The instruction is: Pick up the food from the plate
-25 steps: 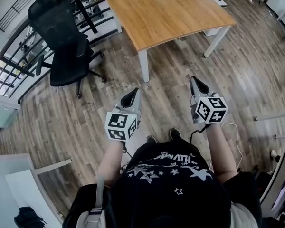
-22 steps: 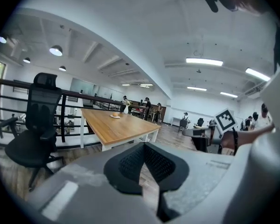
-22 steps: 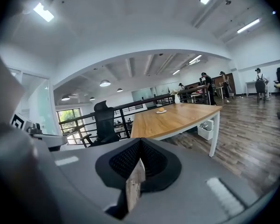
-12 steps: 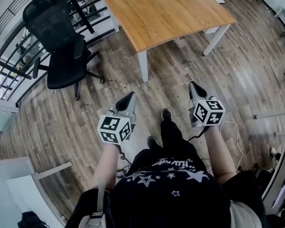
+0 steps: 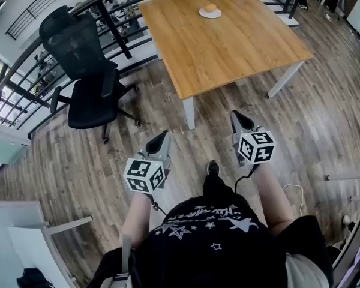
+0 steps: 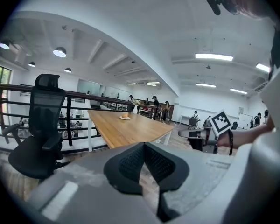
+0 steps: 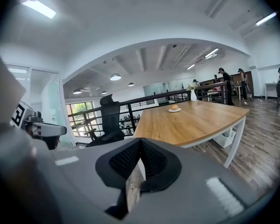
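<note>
Left gripper (image 5: 161, 138) and right gripper (image 5: 237, 117) are hanging closed and empty, short of the tabletop (image 5: 228, 47). Food (image 5: 210, 8), perhaps a bun, is sitting on its far plate (image 5: 216, 15). Only the gripper views are showing distant people (image 7: 223, 85).

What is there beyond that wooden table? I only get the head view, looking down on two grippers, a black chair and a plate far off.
Observer: The right gripper view shows people standing past the far end of the table.
Operator: Is either gripper holding something?
Observer: No. The right gripper has its jaws together with nothing between them, and so does the left gripper.
Operator: What lights the room?
Observer: The left gripper view looks up at a white ceiling with a lit strip lamp.
</note>
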